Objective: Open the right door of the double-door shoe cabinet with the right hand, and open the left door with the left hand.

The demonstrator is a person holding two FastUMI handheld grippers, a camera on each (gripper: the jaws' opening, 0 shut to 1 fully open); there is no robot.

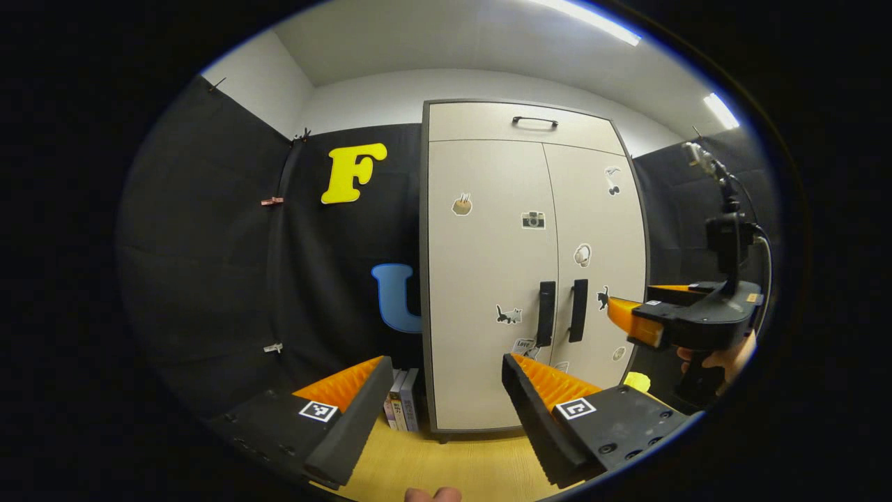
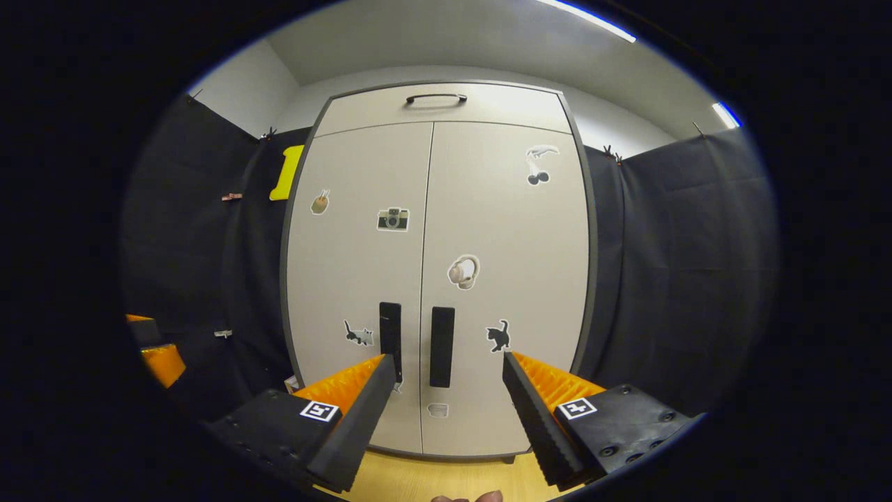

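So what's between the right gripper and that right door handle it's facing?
Nothing. In the right gripper view the open right gripper faces the right door handle across bare air, with no object between. Both cabinet doors are shut.

Shoe cabinet [image 2: 432, 279]: we find both doors shut, open air between us and its handles [image 2: 442, 346]. Books [image 1: 402, 410] stand beside its left foot; the right hand-held gripper [image 1: 627, 322] hangs near its right edge.
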